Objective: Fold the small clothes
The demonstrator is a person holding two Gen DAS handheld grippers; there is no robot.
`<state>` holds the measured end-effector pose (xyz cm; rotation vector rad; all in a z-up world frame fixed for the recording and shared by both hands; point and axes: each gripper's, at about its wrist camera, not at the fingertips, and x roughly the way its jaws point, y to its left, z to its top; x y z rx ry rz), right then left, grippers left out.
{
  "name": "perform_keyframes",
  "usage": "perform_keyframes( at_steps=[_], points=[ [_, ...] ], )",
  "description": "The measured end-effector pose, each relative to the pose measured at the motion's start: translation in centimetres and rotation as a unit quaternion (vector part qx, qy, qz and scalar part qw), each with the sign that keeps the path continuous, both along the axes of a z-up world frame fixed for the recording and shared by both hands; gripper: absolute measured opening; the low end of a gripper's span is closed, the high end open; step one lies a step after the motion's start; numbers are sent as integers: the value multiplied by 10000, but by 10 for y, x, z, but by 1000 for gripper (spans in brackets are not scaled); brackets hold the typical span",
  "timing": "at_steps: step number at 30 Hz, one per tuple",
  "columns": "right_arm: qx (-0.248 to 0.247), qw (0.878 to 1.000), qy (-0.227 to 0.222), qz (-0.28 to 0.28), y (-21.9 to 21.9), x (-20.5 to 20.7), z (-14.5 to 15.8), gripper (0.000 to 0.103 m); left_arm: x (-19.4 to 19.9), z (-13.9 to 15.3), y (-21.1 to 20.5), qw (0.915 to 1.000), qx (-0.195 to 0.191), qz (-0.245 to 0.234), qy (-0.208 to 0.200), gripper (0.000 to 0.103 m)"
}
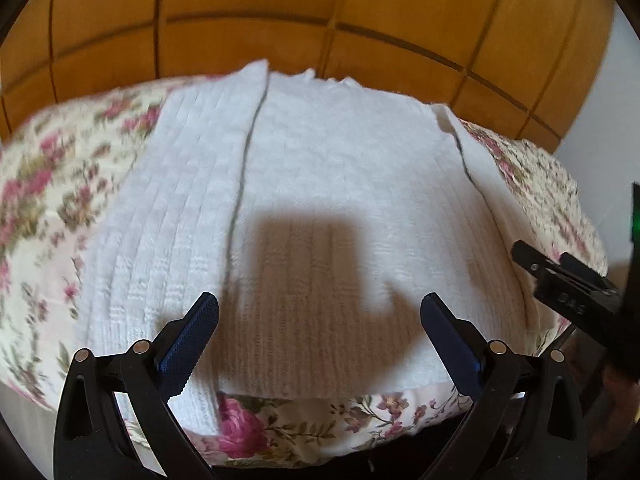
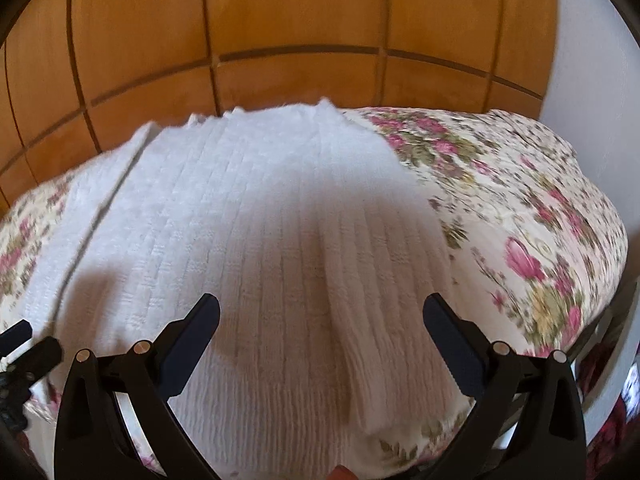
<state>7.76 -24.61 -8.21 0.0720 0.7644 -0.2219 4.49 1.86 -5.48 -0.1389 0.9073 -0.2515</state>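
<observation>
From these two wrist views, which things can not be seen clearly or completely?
- White knitted garment: in the left wrist view its near hem is partly covered by the left gripper; neckline blurred.
- Right wrist view: a folded sleeve covers part of the garment; the right gripper hides the near edge.
- Floral bedcover: motion blur smears the pattern.
- Wooden panel: cut off by the lens edge.

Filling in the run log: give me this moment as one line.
left hand-held gripper: open, empty | right hand-held gripper: open, empty | white knit garment: flat on floral bedspread, sides folded in
</observation>
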Motion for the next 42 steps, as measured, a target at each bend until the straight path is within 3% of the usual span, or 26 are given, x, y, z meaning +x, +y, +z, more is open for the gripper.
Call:
perform_keyframes(
  at_steps=[3,8,15,19,21,24,26,28,29,36,41,42],
  points=[
    [-202,9998,-15,-44,-1,22,-5,101,8,-9,11,9994,202,256,76,100],
    [-387,9992,-68,-99,-4,60,-11,101,12,-16,26,9950,905,383,-169,100],
    [-792,9968,1,-131,-5,104,-27,101,13,-30,46,9914,1192,405,-353,96],
    [-808,9964,180,-170,-5,116,-40,101,11,-33,47,9874,1468,226,-538,74],
    [-811,9964,193,-172,-6,118,-44,101,12,-31,51,9886,1379,143,-586,44],
    [-794,9966,161,-166,-6,116,-46,101,17,-21,64,9941,924,-37,-565,18],
    [-747,9969,167,-159,-7,115,-47,101,24,-8,75,9960,679,-67,-570,7],
    [-657,9976,152,-162,-10,114,-48,101,32,7,87,9964,525,-71,-655,5],
    [-614,9979,149,-165,-11,114,-49,101,34,13,93,9960,520,-37,-724,0],
    [-551,9982,153,-171,-11,114,-49,101,74,47,160,9938,182,697,-852,0],
    [-486,9986,144,-170,-12,114,-49,101,71,40,144,9985,-152,161,-508,1],
    [-491,9985,142,-173,-12,114,-50,101,69,34,135,9992,-185,-21,-365,18]
  ],
)
